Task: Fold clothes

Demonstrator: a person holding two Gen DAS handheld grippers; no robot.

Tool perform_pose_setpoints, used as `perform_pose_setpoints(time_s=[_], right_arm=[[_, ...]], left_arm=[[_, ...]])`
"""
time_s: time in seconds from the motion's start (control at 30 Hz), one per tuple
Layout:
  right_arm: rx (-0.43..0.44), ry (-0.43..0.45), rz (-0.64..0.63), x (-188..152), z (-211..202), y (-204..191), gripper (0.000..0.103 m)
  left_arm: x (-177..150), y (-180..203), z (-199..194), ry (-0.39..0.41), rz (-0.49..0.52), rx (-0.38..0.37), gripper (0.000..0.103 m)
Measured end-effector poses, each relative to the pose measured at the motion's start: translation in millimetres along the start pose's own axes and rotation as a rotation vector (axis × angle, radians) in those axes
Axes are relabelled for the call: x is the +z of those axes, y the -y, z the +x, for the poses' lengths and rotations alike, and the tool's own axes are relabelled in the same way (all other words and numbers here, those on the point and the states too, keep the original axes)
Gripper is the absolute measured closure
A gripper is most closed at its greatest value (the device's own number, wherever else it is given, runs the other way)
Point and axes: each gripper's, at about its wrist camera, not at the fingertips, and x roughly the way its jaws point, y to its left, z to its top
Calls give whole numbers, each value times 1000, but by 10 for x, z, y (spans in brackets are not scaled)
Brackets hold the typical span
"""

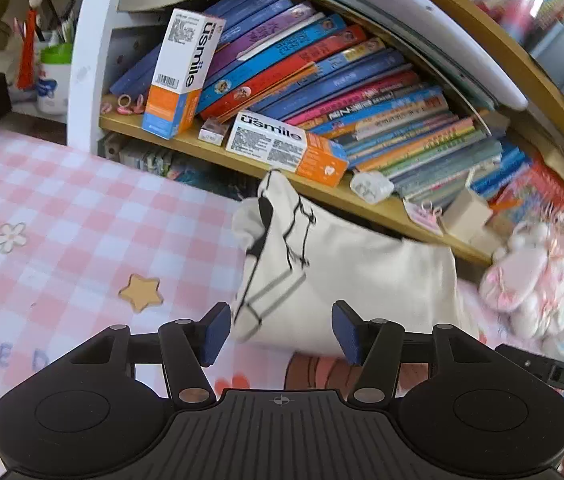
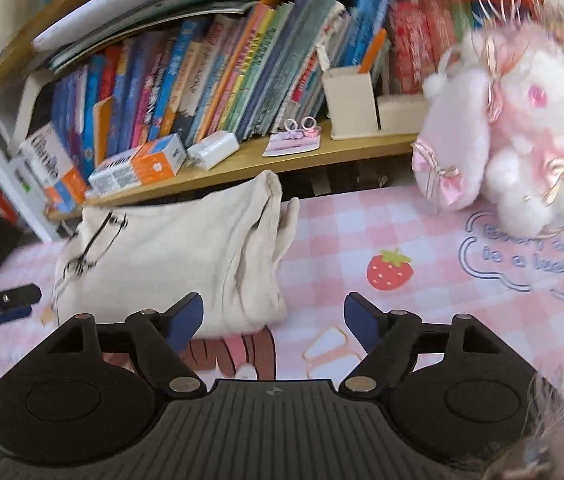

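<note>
Lying folded on the pink checked worktop, the cream garment with black line print sat just in front of the wooden bookshelf. Left hand-held gripper stood with its blue pads parted, nothing pinched; the garment's near edge showed between and beyond the fingers, apparently not touched. Right hand-held gripper was likewise spread wide and empty, its left pad overlapping the garment's near corner in view, contact unclear. A pink-and-white plush toy sat on the worktop to the garment's right, well apart. Two toothpaste boxes rested on the shelf against leaning books. A strawberry print marked the cloth.
</note>
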Motion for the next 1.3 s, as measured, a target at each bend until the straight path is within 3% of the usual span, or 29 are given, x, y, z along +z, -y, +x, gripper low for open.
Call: perform_pose_setpoints(time_s=[0.07, 0.43, 0.67, 1.03, 1.3], right_arm=[[-8, 6, -48, -69, -93, -67, 23], [-19, 66, -174, -351, -448, -262, 6], [-70, 71, -170, -582, -623, -251, 3], [-149, 77, -72, -853, -885, -161, 2], [-136, 93, -121, -923, -1004, -250, 1]], left_arm=[[-95, 69, -91, 11, 24, 23, 32], [-465, 379, -506, 116, 140, 121, 12], [-707, 520, -672, 118, 173, 147, 10], [-1021, 726, -831, 92, 146, 208, 5], [-1053, 815, -910, 117, 188, 204, 5]])
